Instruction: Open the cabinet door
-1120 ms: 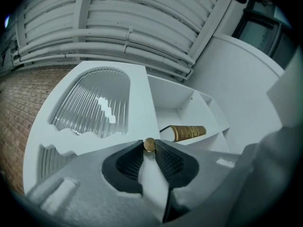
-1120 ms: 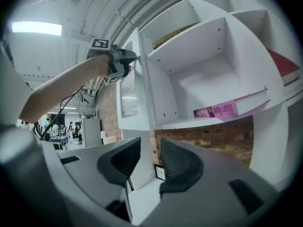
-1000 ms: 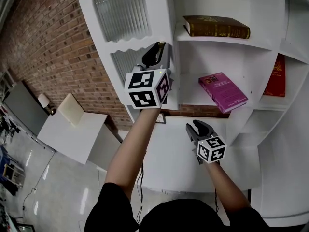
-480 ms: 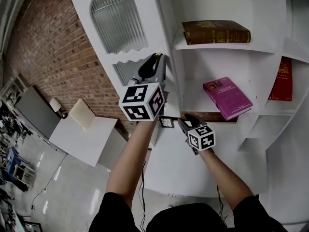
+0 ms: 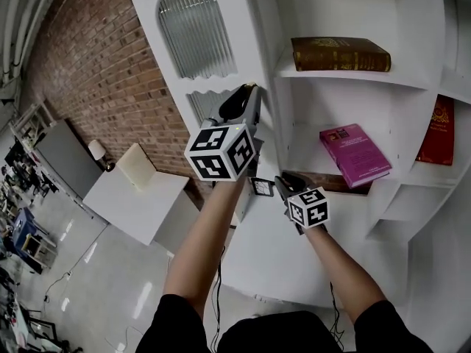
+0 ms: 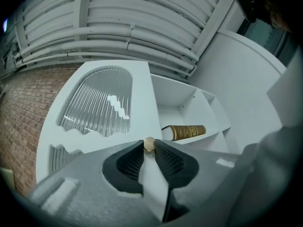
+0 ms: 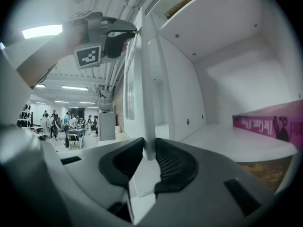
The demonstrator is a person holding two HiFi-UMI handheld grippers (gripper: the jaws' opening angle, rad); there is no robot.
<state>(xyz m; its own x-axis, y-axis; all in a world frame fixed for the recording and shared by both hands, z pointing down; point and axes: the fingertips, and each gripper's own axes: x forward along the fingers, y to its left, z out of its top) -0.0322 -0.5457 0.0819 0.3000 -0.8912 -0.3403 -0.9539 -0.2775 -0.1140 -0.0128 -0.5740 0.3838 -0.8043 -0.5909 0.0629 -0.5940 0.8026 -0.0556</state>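
Cabinet door (image 6: 142, 93) free edge runs vertical. Left gripper (image 6: 149, 154) clamps it at the knob (image 6: 149, 144). Right gripper (image 7: 147, 151) sits lower, jaws just closing onto it.

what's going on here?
A person is opening the door of a white cabinet with two handheld grippers. The left gripper clamps the door's edge just below the knob. The right gripper, whose jaws have just been closing, pinches the same edge lower down. The door is swung out, exposing shelves with books.
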